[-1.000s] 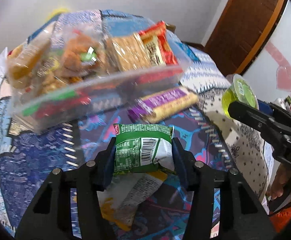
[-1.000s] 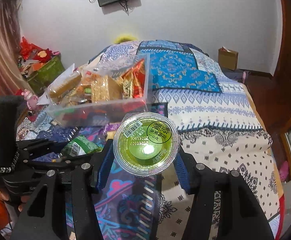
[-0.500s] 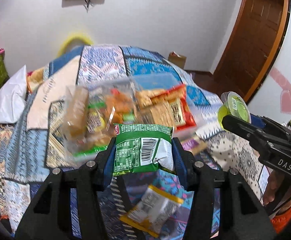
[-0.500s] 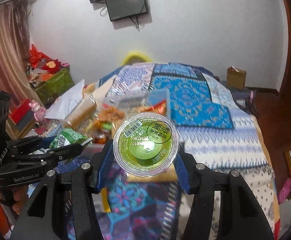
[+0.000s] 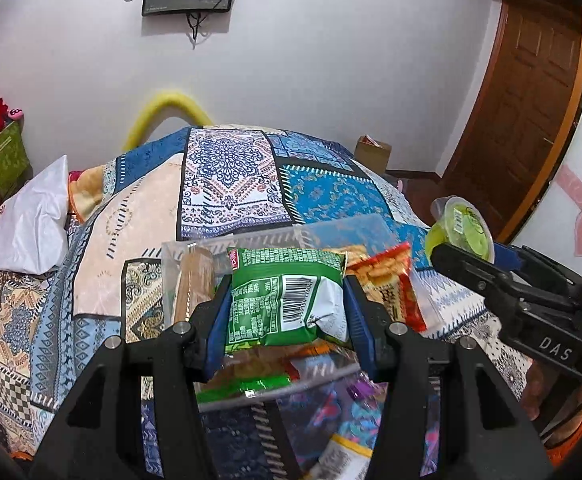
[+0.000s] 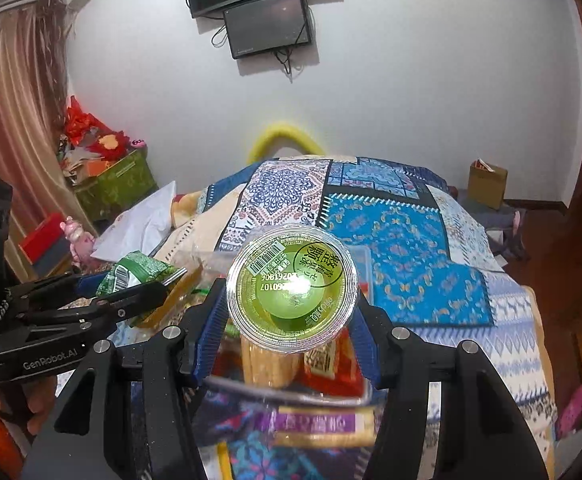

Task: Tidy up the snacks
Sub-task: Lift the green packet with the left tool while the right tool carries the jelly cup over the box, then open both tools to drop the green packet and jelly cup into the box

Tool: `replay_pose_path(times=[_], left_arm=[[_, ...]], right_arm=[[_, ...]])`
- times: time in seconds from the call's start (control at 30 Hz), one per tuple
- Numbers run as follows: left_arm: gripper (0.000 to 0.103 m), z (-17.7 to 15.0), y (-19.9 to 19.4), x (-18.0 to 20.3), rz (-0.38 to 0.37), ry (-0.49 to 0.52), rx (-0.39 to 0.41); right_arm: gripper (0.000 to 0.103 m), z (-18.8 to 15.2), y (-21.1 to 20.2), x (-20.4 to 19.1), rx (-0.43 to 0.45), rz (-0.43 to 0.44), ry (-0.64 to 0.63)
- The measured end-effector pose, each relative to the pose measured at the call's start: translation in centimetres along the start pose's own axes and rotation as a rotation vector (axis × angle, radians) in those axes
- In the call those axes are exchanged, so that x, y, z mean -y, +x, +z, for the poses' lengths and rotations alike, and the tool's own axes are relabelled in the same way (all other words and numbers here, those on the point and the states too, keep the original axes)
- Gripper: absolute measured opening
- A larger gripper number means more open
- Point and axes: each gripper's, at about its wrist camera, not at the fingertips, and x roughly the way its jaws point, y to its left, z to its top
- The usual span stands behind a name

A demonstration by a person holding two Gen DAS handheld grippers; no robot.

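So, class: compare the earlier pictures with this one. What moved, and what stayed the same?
Both grippers rose and tilted up, so the clear plastic snack box slid lower in view. Unchanged: left gripper clamps the green foil snack packet; right gripper clamps the round green jelly cup.

Green snack packet (image 5: 287, 296) held barcode-up above the clear bin (image 5: 343, 228); green jelly cup (image 6: 291, 288) lid-forward.

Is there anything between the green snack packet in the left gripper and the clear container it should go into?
Nothing visible: the green packet in the left gripper hangs above the open clear container, already partly filled with snacks.
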Motion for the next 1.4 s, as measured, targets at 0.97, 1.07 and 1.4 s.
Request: replay_pose_path(times=[0.97,1.07,1.4], left_arm=[[0.055,0.7,9.6,-2.2,0.055,-0.107,-0.112],[0.060,0.6,9.5,-2.6,0.046,-0.136,-0.114],[0.065,0.5,6.7,-1.7,0.027,-0.092,-0.092]], right_arm=[[0.054,-0.9,8.3,1.3,-0.190,-0.004,0.013],[0.055,-0.9,8.2,1.5,-0.194,0.001,0.030],[0.078,-0.5,4.7,0.9,-0.124,-0.027,-0.018]])
